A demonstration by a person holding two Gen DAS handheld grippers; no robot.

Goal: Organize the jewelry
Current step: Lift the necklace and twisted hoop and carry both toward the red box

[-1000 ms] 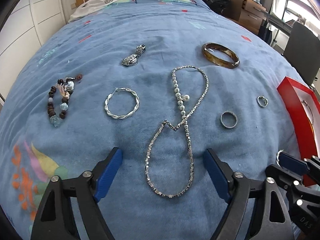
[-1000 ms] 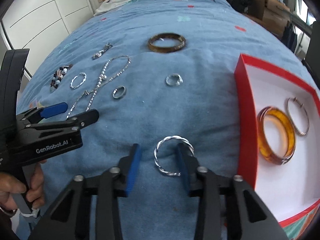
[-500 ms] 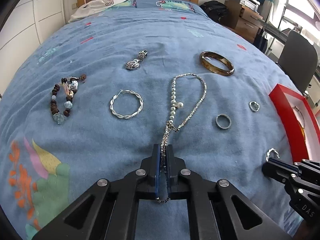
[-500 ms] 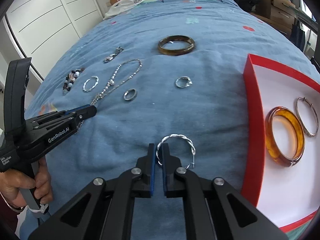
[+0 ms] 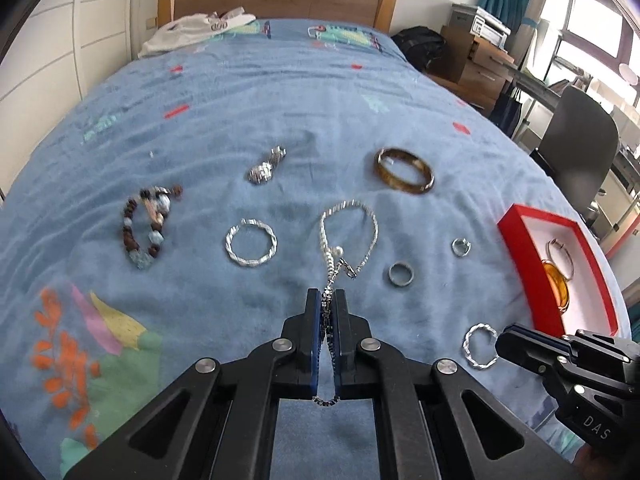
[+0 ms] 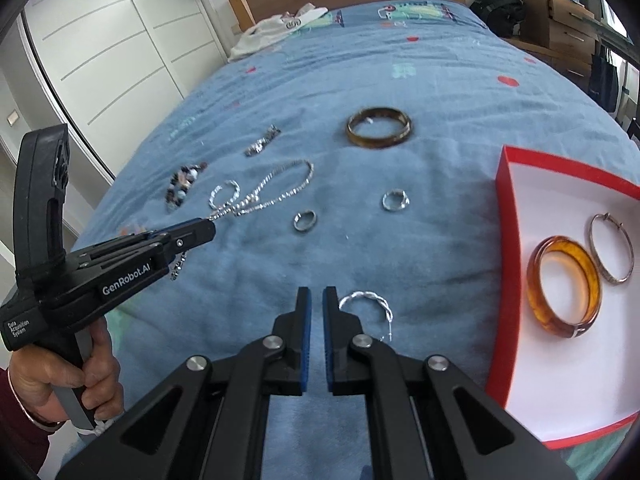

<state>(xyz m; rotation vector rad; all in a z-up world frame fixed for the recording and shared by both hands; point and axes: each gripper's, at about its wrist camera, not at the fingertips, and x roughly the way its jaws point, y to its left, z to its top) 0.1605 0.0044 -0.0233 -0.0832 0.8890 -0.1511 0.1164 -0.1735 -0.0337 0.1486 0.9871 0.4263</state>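
At the left of the right wrist view my left gripper [image 6: 200, 230] reaches in from the frame's edge, and in its own view, low at centre, its pads are pressed together on the silver necklace [image 5: 326, 246]. One short loop of chain hangs behind the fingers. The rest runs straight up the frame away from me, its far loop lying on the blue bedspread [image 5: 280, 100]. So the chain's long axis lines up with my fingers, and most of it rests on the cloth.

Moving right, my right gripper [image 6: 317, 300] sits at lower centre of its view, fingers drawn together with only a thin strip of bedspread showing between the pads. The twisted silver hoop [image 6: 366, 300] lies just beside the right-hand finger, not between the pads. I cannot tell whether it is caught on the finger's outer side.

Furthest right is the red box [image 6: 498, 240], already holding an amber bangle and a thin hoop. It lies to the right of both tools, with the right hand nearer. I judge the necklace must travel across the frame, trailing its length.
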